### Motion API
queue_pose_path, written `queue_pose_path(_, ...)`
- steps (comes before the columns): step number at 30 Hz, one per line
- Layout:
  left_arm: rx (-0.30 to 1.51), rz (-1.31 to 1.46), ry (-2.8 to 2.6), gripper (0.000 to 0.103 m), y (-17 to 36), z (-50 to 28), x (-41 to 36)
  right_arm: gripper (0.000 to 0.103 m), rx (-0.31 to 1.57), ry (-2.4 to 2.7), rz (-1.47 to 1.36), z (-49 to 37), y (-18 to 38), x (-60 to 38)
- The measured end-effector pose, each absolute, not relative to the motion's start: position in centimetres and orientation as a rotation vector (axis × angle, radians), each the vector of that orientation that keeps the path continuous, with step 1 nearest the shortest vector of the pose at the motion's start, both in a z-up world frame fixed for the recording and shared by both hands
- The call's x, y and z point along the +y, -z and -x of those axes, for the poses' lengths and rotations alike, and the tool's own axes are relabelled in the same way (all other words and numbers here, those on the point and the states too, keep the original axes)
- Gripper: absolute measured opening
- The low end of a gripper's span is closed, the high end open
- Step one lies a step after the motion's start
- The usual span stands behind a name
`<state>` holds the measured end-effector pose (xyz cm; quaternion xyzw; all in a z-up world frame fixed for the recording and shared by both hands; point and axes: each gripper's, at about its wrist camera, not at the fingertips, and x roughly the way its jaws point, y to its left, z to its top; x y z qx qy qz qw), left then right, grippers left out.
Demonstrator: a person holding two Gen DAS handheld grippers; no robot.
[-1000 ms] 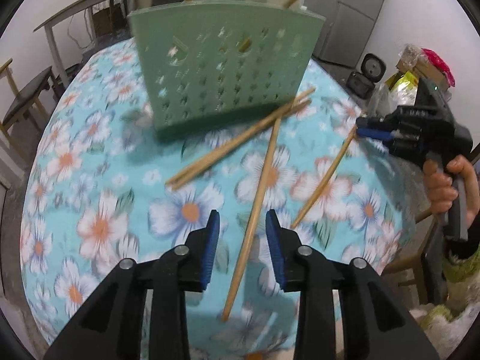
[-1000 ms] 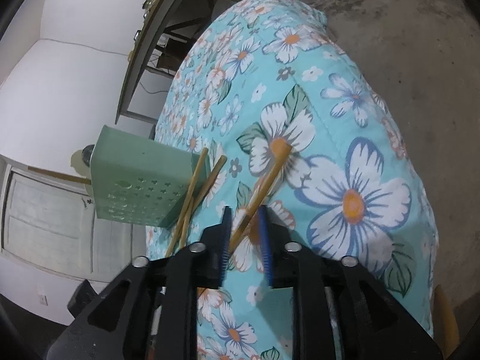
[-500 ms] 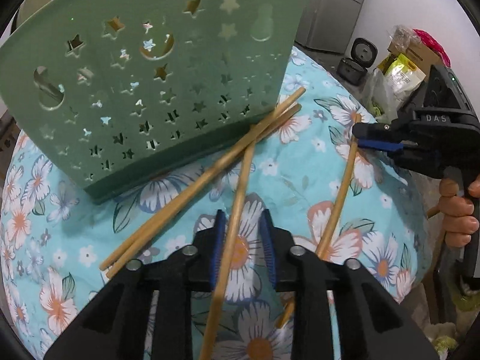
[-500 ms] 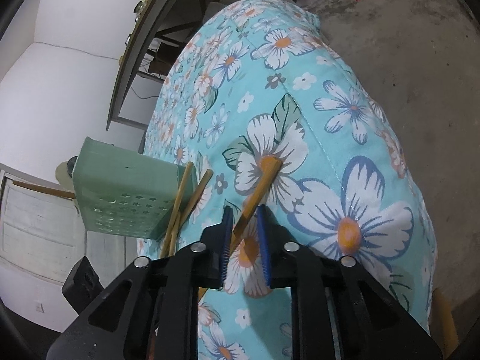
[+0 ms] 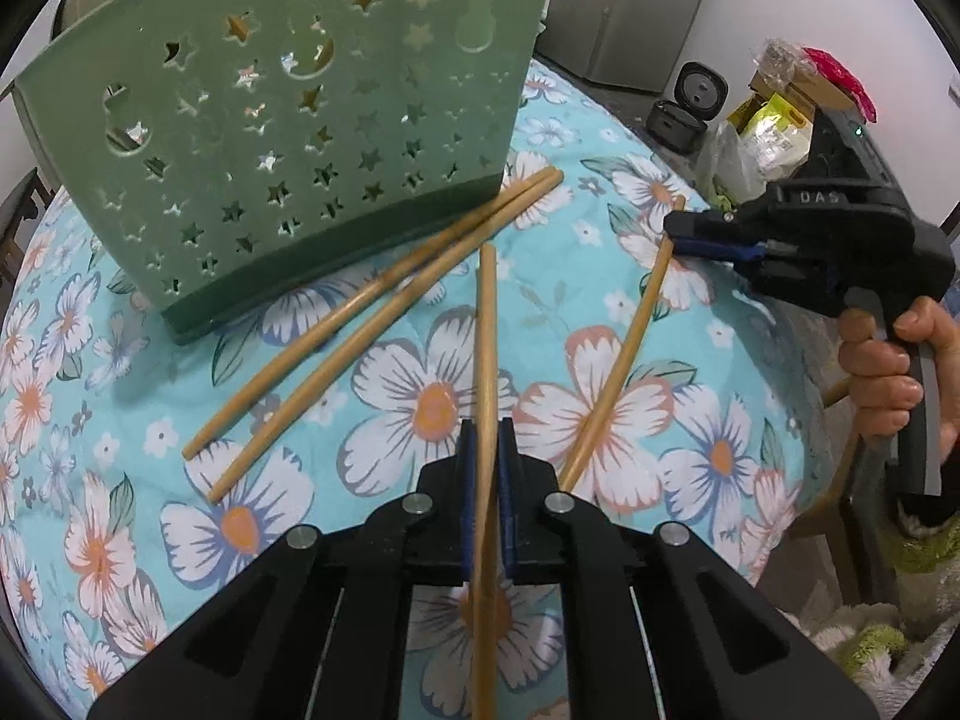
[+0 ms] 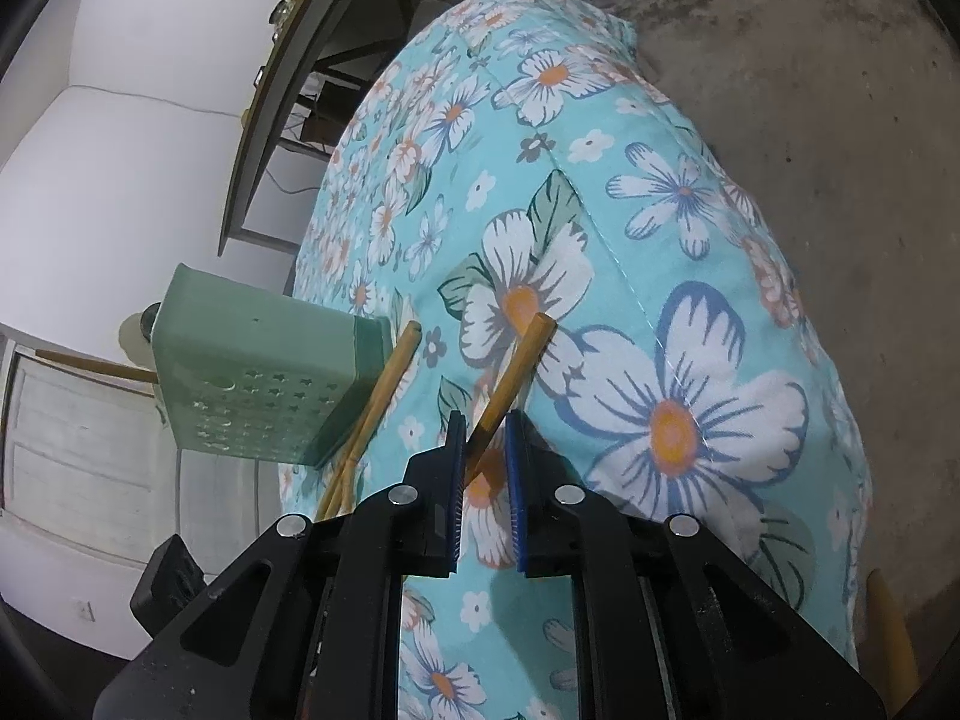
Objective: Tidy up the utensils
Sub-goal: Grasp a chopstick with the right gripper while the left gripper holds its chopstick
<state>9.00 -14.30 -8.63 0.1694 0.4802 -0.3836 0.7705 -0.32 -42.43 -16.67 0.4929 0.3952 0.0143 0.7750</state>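
Several wooden chopsticks lie on the floral tablecloth (image 5: 150, 408) in front of a green star-punched utensil basket (image 5: 288, 120). My left gripper (image 5: 486, 450) is shut on one chopstick (image 5: 485, 330) that points toward the basket. My right gripper (image 6: 485, 426) has its jaws close around the tip end of another chopstick (image 6: 516, 366), with a small gap still showing; it also shows in the left wrist view (image 5: 714, 240) at that chopstick's far end (image 5: 624, 348). Two more chopsticks (image 5: 360, 324) lie side by side against the basket's base.
The basket (image 6: 258, 384) holds a few upright utensils behind its rim. The table edge drops off to the right, with bags (image 5: 774, 114) and a dark appliance (image 5: 690, 102) on the floor beyond. A long table (image 6: 288, 90) stands behind.
My left gripper moved forward over the middle chopstick and closed on it. My right gripper stayed around its chopstick's end, jaws narrowing slightly.
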Motion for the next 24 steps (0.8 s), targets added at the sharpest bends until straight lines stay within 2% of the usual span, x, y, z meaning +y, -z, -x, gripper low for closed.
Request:
queue_pose_path(3,1.037,-0.359,0.832,0.017,8.3,-9.5,-14.8,0.015,0.857,-0.033,-1.064,0.6,16.5,-42.5)
queue_pose_path(9,1.072,-0.333,0.836,0.017,8.8,-11.7,-17.1,0.019,0.858,-0.034,-1.079,0.3,16.7,-42.5)
queue_pose_path(18,1.071,-0.328,0.791,0.017,9.3,-13.6,-19.9,0.017,0.846,-0.022,-1.085,-0.3,17.0,-42.4)
queue_pose_path(20,1.056,-0.332,0.78,0.015,9.3,-13.5,-20.1,0.012,0.843,-0.008,-1.083,-0.3,17.1,-42.3)
queue_pose_path(24,1.044,-0.325,0.769,0.007,9.2,-13.4,-19.8,0.011,0.834,-0.004,-1.095,-0.4,17.2,-42.4)
